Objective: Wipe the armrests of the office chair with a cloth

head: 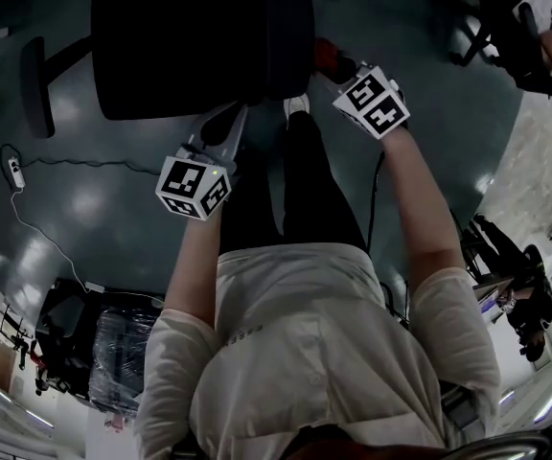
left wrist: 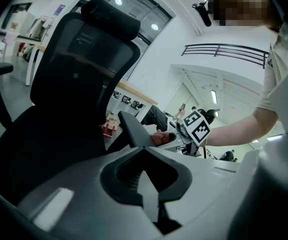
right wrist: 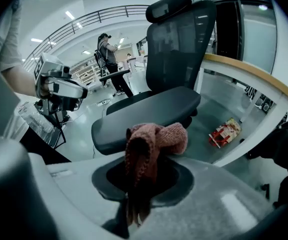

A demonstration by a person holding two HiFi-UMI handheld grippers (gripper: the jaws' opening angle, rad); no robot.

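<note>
A black office chair (head: 199, 36) stands in front of me, with its mesh back (left wrist: 79, 59) and seat (right wrist: 149, 109) in plain sight. A reddish knitted cloth (right wrist: 154, 141) hangs bunched from my right gripper (right wrist: 141, 184), which is shut on it. In the left gripper view that cloth (left wrist: 160, 138) rests against the near end of the chair's right armrest (left wrist: 133, 129). The other armrest (head: 34, 84) sticks out at the chair's far side. My left gripper (left wrist: 146, 186) is shut on nothing and hovers by the seat's front edge (head: 233, 118).
A red snack packet (right wrist: 225, 131) lies on the floor beside a white counter with a wooden edge (right wrist: 256, 76). A cable and power strip (head: 12, 169) lie left of the chair. Another dark chair (head: 65, 314) stands behind me. A person (right wrist: 106, 46) stands far off.
</note>
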